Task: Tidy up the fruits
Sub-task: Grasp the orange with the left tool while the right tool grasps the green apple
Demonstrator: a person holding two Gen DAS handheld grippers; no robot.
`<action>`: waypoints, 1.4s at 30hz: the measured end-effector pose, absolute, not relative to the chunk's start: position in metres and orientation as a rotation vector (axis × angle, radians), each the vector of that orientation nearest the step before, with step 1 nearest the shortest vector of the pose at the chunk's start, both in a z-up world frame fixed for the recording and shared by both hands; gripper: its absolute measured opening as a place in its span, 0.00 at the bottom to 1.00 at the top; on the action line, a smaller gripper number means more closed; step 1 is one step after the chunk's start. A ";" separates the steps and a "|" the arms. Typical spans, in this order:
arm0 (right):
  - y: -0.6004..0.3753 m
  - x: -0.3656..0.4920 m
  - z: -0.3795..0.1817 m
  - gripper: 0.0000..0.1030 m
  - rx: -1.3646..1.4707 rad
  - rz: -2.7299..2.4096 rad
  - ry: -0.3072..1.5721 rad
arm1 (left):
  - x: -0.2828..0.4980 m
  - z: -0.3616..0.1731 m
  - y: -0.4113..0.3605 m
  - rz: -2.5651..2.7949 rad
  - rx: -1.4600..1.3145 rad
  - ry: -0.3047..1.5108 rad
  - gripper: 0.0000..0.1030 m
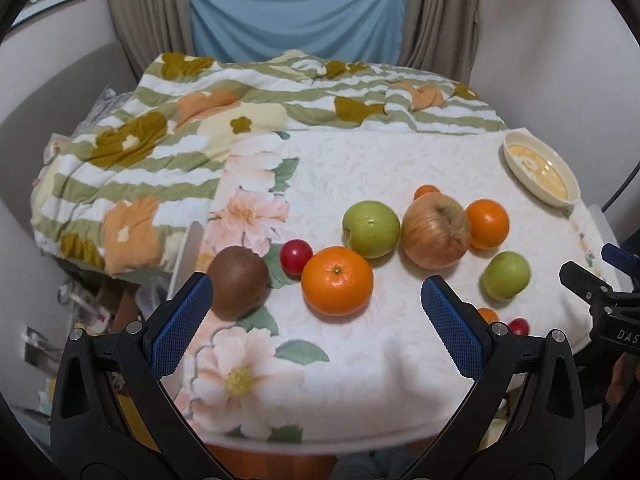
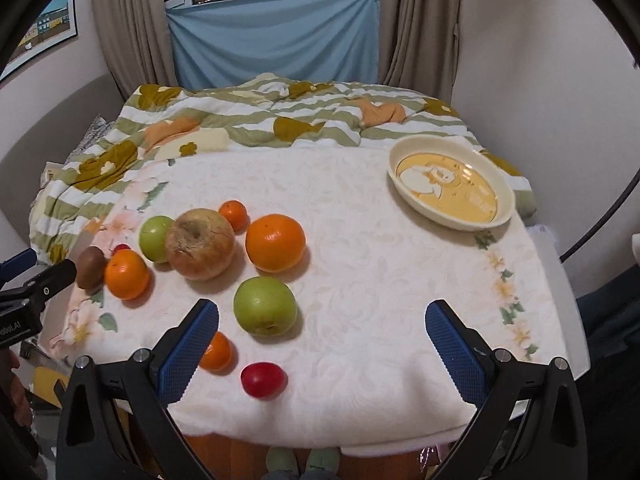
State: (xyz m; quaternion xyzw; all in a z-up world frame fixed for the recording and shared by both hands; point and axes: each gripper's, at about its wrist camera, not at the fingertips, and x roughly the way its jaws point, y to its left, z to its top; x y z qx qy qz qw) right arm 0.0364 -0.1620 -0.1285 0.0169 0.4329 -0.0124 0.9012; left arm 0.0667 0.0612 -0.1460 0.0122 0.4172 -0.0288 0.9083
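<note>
Both jaws gape empty; the right hand-held gripper (image 2: 322, 322) sits nearer the green apple (image 2: 265, 306) just ahead-left, with the plate (image 2: 505, 216) far right.

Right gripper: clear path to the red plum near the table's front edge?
Probably yes. The right gripper is open and empty, and the red plum lies just ahead by its left finger. Only the small orange sits beside the plum; nothing covers it.
</note>
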 end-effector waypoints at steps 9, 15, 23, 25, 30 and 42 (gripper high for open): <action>-0.150 0.056 -0.163 1.00 0.092 -0.007 0.925 | 0.098 -0.188 0.054 -0.107 0.013 0.945 1.00; -0.147 0.064 -0.179 0.94 0.123 -0.006 0.979 | 0.112 -0.206 0.055 -0.124 -0.062 1.015 0.99; -0.143 0.076 -0.186 0.82 0.168 0.004 1.029 | 0.131 -0.222 0.054 -0.137 -0.101 1.080 0.72; -0.142 0.078 -0.189 0.81 0.178 0.003 1.040 | 0.133 -0.223 0.056 -0.130 -0.106 1.083 0.66; -0.137 0.083 -0.195 0.72 0.182 0.013 1.064 | 0.133 -0.223 0.056 -0.135 -0.105 1.090 0.66; -0.131 0.086 -0.193 0.48 0.124 0.021 1.048 | 0.124 -0.221 0.057 -0.147 -0.085 1.079 0.65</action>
